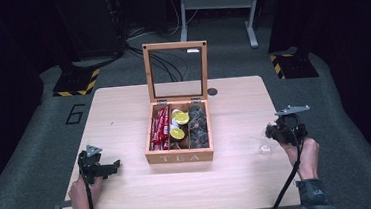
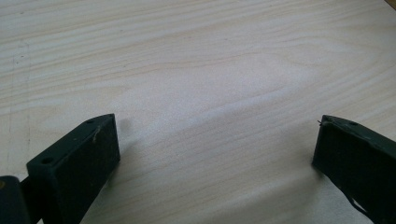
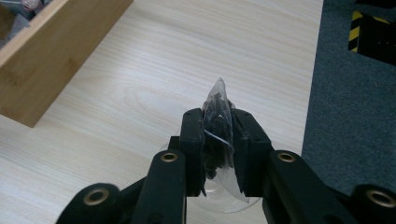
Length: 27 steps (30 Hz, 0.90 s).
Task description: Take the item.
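A wooden tea box (image 1: 180, 157) stands open at the table's middle, its glass lid upright; one corner of the tea box (image 3: 51, 51) appears in the right gripper view. Inside lie red packets (image 1: 160, 128), yellow round pods (image 1: 180, 118) and dark clear sachets (image 1: 198, 126). My right gripper (image 1: 272, 134) hovers low over the table's right side, shut on a clear sachet of dark tea (image 3: 217, 122) pinched between its pads. The same clear sachet (image 1: 265, 147) hangs just under the jaws. My left gripper (image 1: 112, 166) rests at the table's left, jaws wide apart over bare wood (image 2: 210, 93).
The light wooden table (image 1: 130, 189) has free surface on both sides of the box. A small dark disc (image 1: 212, 91) lies behind the box. Grey carpet (image 3: 355, 107) begins just past the table's right edge. Stands with yellow-black bases (image 1: 76, 82) sit beyond the table.
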Tool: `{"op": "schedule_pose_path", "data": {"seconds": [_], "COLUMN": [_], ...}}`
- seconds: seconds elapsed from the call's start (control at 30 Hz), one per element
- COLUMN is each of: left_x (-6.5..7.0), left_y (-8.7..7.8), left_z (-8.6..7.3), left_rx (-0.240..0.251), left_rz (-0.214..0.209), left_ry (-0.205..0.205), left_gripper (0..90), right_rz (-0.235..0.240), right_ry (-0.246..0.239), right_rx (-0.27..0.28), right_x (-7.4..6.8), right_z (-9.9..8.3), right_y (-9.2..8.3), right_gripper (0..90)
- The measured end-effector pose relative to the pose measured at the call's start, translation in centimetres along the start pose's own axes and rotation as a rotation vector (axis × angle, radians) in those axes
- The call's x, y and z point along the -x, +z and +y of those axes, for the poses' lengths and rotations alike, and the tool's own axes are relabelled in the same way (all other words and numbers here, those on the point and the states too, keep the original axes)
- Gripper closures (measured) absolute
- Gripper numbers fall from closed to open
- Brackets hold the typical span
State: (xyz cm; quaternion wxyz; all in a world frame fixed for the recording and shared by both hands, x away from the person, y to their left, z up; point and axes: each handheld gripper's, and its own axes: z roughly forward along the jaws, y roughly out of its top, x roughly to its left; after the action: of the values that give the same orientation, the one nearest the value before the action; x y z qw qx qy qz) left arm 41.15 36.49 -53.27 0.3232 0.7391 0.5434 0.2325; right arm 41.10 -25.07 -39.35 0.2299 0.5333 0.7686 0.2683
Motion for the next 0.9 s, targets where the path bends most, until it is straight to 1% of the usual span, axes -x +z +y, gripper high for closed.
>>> {"op": "schedule_pose_path", "data": {"seconds": [0.1,0.23,0.27,0.33,0.4,0.43,0.47,0.67,0.77,0.9], "left_x": [0.0,0.0,0.0,0.0,0.0,0.0,0.0,0.0,0.0,0.0], "left_y": [0.0,0.0,0.0,0.0,0.0,0.0,0.0,0.0,0.0,0.0], "left_z": [0.0,0.0,0.0,0.0,0.0,0.0,0.0,0.0,0.0,0.0], "left_rx": [0.000,0.000,0.000,0.000,0.000,0.000,0.000,0.001,0.000,0.001], "left_rz": [0.000,0.000,0.000,0.000,0.000,0.000,0.000,0.000,0.000,0.000], "left_ry": [0.000,0.000,0.000,0.000,0.000,0.000,0.000,0.000,0.000,0.000], "left_gripper": [0.2,0.2,0.2,0.2,0.2,0.2,0.2,0.2,0.2,0.2], "right_rz": [-0.001,-0.003,-0.005,-0.002,-0.004,-0.003,-0.004,-0.008,-0.008,-0.007], "right_ry": [0.005,0.013,0.023,0.014,0.024,0.014,0.023,0.031,0.034,0.024], "right_rx": [-0.001,-0.017,-0.015,-0.018,-0.031,-0.029,-0.035,-0.043,-0.045,-0.037], "right_x": [0.1,0.3,0.2,0.4,0.3,0.5,0.4,0.5,0.5,0.6], "right_z": [-0.3,-0.9,-0.9,-1.0,-1.1,-1.2,-1.2,-1.4,-1.4,-1.5], "right_y": [0.3,0.9,1.0,1.2,1.3,1.3,1.4,1.6,1.7,2.0], "right_gripper": [75.3,75.3,75.3,75.3,75.2,75.2,75.2,75.0,74.9,74.5]}}
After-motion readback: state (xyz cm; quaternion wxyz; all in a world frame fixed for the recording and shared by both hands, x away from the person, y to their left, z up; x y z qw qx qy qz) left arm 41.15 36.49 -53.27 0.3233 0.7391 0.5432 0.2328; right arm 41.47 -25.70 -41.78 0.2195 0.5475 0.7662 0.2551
